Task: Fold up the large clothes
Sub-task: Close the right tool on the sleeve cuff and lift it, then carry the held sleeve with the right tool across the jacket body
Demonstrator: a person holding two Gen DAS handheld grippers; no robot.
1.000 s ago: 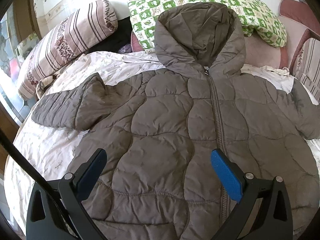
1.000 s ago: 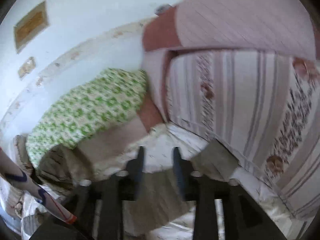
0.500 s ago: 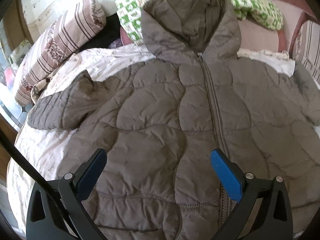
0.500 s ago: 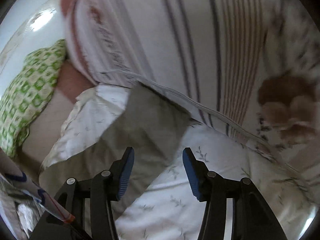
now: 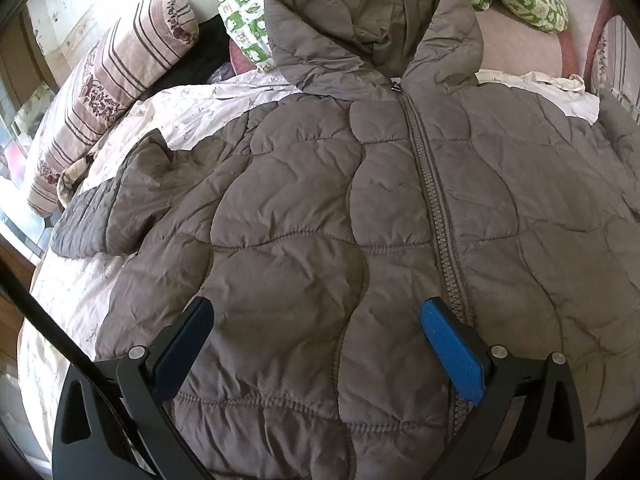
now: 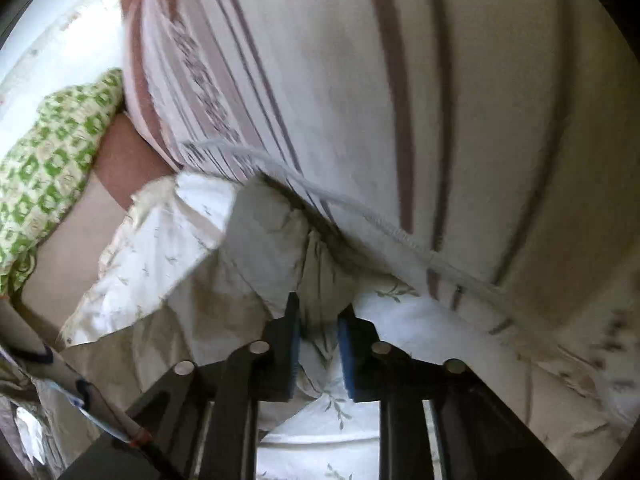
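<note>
left claw (image 5: 316, 330) wide over the jacket (image 5: 360, 220), right claw (image 6: 318, 320) just closing on bunched fabric (image 6: 320, 280)

A grey-brown quilted hooded jacket (image 5: 340, 208), stitched in wavy lines with a matching zip, fills the centre of the left wrist frame. It lies on a white bedsheet (image 5: 72, 292) printed with faint leafy sprigs. At upper left, a bolster pillow (image 5: 112, 80) carries brown stripes and maroon floral bands on pale pink. At the top, a pillow (image 5: 244, 4) shows green-and-white checks. The fingers (image 5: 452, 348) bear blue pads on black frames.
</note>
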